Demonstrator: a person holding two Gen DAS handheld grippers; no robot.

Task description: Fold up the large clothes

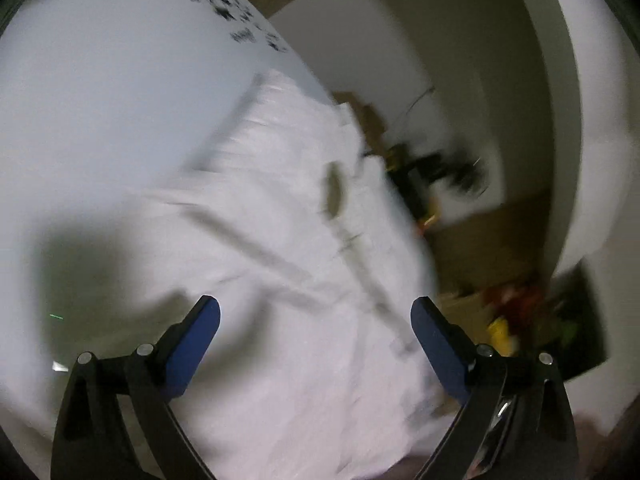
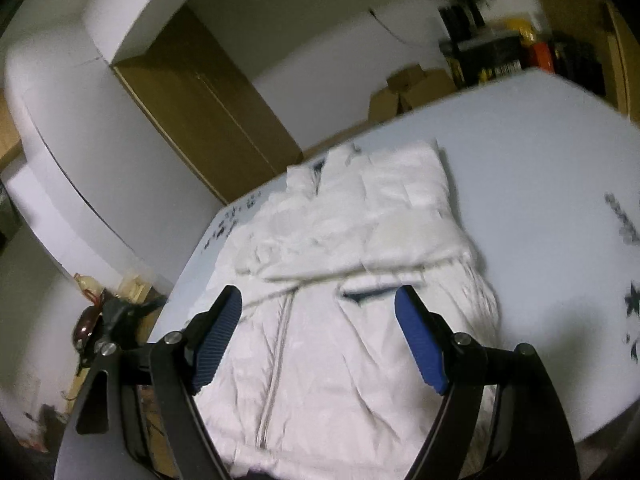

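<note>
2 grippers, left (image 1: 316,314) and right (image 2: 318,304), gape empty over the white jacket (image 2: 340,280) (1 sleeve folded in) near the table (image 2: 540,184) edge.

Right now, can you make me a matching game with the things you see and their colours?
Things:
1. jacket
2. cupboard door
3. pads on the right gripper
4. stars printed on the table

Colours:
A. blue
B. brown
C. dark, nearly black
D. white

Pairs: 1-D, 2-B, 3-A, 4-C
</note>
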